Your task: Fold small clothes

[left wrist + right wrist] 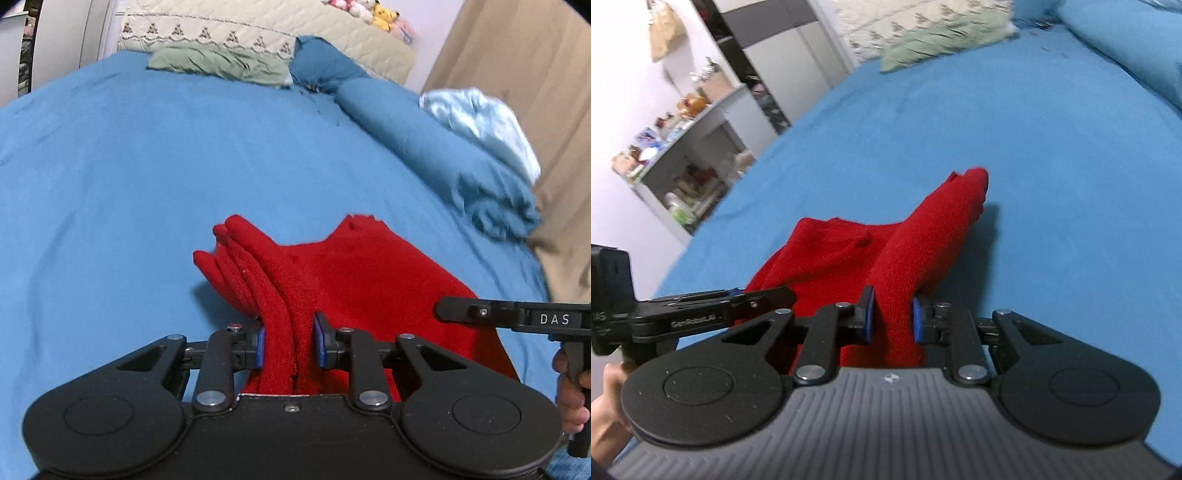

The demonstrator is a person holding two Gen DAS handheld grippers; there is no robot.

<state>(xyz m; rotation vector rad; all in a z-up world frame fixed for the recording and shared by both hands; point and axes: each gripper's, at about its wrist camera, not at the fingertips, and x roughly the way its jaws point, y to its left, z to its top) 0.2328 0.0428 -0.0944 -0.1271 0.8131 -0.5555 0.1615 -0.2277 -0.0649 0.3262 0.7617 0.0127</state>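
A small red knitted garment [369, 273] lies on the blue bed sheet [147, 184]. My left gripper [288, 341] is shut on a bunched, several-layered fold of its left edge, which sticks up past the blue pads. My right gripper [892, 321] is shut on another thick fold of the same red garment [827, 254], lifted a little above the sheet [1034, 166]. The right gripper's body [517, 317] shows at the right of the left wrist view; the left gripper's body [701, 306] shows at the left of the right wrist view.
A green pillow [218, 62] and a cream quilted cover [258, 29] lie at the bed's head. A rolled blue duvet [424, 140] and a pale blue cloth [487, 122] lie along the right side by a beige curtain [535, 74]. White shelves [683, 147] stand beside the bed.
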